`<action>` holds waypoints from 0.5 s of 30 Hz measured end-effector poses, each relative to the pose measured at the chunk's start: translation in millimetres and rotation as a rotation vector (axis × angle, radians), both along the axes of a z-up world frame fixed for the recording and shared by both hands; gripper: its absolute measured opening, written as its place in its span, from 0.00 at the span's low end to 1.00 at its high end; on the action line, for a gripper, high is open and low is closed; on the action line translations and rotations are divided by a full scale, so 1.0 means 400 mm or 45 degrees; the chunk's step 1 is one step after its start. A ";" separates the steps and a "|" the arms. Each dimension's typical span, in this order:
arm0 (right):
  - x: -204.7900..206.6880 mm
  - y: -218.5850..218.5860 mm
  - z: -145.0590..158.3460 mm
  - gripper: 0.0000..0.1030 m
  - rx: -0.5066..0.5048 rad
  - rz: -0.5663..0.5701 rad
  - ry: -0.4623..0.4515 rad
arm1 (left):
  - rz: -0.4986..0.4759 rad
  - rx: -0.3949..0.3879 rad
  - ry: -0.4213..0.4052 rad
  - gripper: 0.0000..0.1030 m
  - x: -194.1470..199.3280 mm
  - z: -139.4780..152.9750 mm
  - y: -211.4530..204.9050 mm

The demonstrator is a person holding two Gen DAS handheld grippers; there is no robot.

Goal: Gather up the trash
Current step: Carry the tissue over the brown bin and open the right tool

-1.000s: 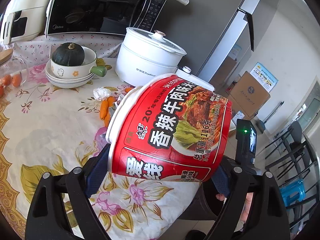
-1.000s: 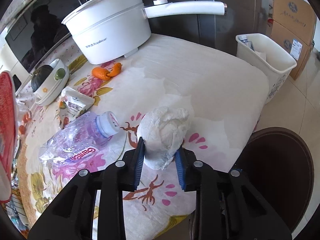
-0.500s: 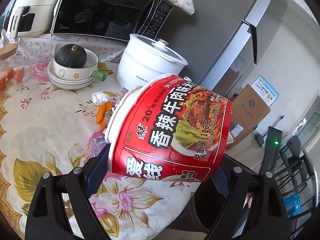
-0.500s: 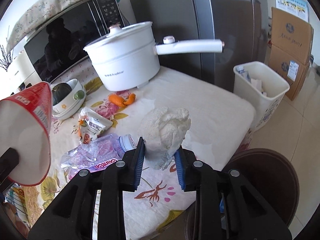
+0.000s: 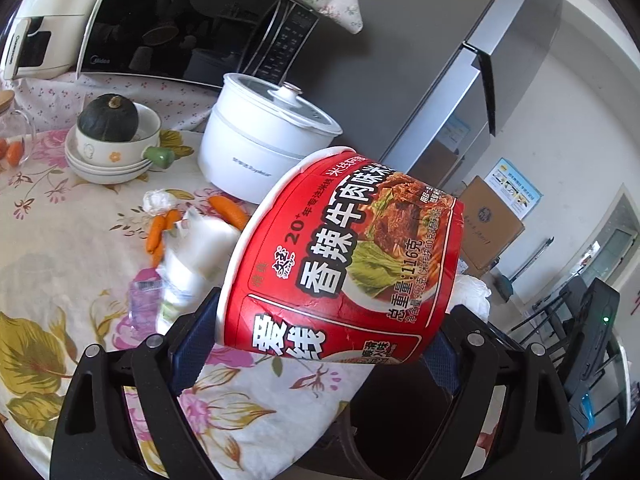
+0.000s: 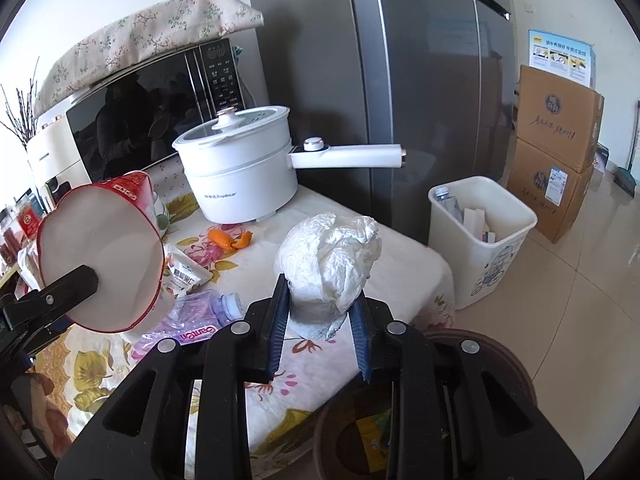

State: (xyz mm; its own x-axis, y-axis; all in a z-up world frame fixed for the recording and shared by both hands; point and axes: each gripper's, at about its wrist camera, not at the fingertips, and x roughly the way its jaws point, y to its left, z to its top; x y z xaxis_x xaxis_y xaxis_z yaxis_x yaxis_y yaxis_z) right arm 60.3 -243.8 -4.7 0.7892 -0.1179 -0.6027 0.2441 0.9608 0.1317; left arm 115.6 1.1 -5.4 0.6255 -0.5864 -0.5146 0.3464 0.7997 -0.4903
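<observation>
While the left hand-held gripper (image 5: 320, 344) clamps a red noodle bowl (image 5: 344, 264) tilted on its side above the desk (image 5: 60, 260) edge, it should stay level until over the bin. A squash (image 5: 109, 118) sits in stacked bowls (image 5: 108, 160); a lidded pot (image 5: 264, 140) stands nearby.

From the right, the right hand-held gripper (image 6: 320, 332) squeezes a tissue wad (image 6: 330, 258). The white bin (image 6: 482, 240) on the floor beyond the desk already holds a bottle and scraps. A crushed bottle (image 6: 188, 320) remains.
</observation>
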 end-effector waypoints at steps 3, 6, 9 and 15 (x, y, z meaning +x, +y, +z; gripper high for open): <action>-0.020 -0.020 0.006 0.26 -0.007 -0.018 -0.010 | -0.023 0.008 -0.016 0.83 -0.006 0.001 -0.033; -0.036 -0.042 0.005 0.26 -0.032 -0.045 -0.005 | -0.036 0.012 -0.019 0.83 -0.009 -0.003 -0.062; -0.056 -0.074 0.003 0.27 -0.042 -0.076 0.005 | -0.062 0.009 -0.006 0.83 -0.006 -0.009 -0.088; -0.101 -0.132 -0.017 0.27 -0.077 -0.140 0.048 | -0.123 0.006 0.013 0.83 -0.013 -0.022 -0.147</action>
